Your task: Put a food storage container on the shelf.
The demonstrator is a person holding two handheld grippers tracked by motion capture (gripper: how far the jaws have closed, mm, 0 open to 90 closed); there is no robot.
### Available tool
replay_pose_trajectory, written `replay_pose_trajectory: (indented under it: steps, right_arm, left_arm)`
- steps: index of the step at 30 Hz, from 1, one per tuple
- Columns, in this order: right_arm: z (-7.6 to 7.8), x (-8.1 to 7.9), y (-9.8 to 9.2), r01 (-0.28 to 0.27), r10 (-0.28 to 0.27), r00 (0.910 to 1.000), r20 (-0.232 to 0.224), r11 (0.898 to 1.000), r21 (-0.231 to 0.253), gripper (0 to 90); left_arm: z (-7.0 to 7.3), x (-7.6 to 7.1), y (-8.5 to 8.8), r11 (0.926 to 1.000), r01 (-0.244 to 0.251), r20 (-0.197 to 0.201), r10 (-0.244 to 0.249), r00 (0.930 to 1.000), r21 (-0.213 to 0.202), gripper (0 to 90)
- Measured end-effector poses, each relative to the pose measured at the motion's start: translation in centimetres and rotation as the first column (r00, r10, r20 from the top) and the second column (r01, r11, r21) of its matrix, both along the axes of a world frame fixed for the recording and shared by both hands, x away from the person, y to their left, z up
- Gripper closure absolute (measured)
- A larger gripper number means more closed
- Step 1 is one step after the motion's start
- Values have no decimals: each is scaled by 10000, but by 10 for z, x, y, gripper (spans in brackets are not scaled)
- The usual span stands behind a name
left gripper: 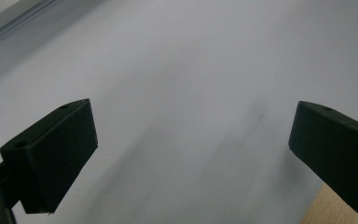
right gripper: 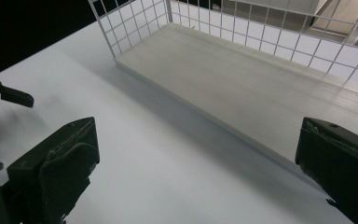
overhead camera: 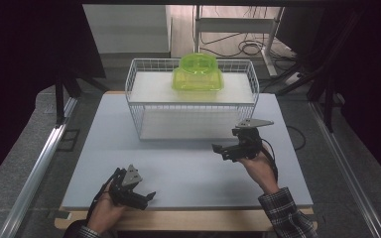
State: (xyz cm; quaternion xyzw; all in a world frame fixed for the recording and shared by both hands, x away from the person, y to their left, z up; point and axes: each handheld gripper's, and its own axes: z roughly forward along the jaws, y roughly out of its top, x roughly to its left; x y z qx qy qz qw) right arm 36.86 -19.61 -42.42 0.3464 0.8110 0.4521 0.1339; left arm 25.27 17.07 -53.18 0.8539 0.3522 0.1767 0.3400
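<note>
A white wire basket [overhead camera: 131, 106] stands at the back middle of the pale table [overhead camera: 178, 173]. A clear green plastic container [overhead camera: 197, 73] sits on its upper white board. My right gripper [overhead camera: 219, 151] hovers open in front of the basket's right half, nothing between its jaws. In the right gripper view, the right gripper [right gripper: 196, 168] faces the basket's lower white board [right gripper: 242, 88] and wire wall [right gripper: 121, 28]. My left gripper [overhead camera: 148, 200] rests open near the table's front edge. In the left gripper view, the left gripper [left gripper: 191, 154] has bare table between its jaws.
The table's wooden front edge [overhead camera: 188, 220] runs below both hands. Metal rails [overhead camera: 39, 163] flank the table on the grey floor. Cables and a desk frame [overhead camera: 248, 47] lie behind the basket. The left gripper [right gripper: 4, 95] shows at the far left of the right gripper view.
</note>
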Motion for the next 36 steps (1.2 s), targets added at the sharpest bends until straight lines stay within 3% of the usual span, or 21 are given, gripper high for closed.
replay_pose_trajectory:
  steps: [17,36]
  right_arm:
    - [-23,-17,-16,190,-192,9998,-67,9994,-288,0]
    - [-52,-36,-45,768,-797,9958,-446,9950,-642,0]
  left_arm:
    - [1,-1,0,10000,-19,34,19,10000,-37,8]
    - [0,-1,0,10000,-6,151,6,9999,32,8]
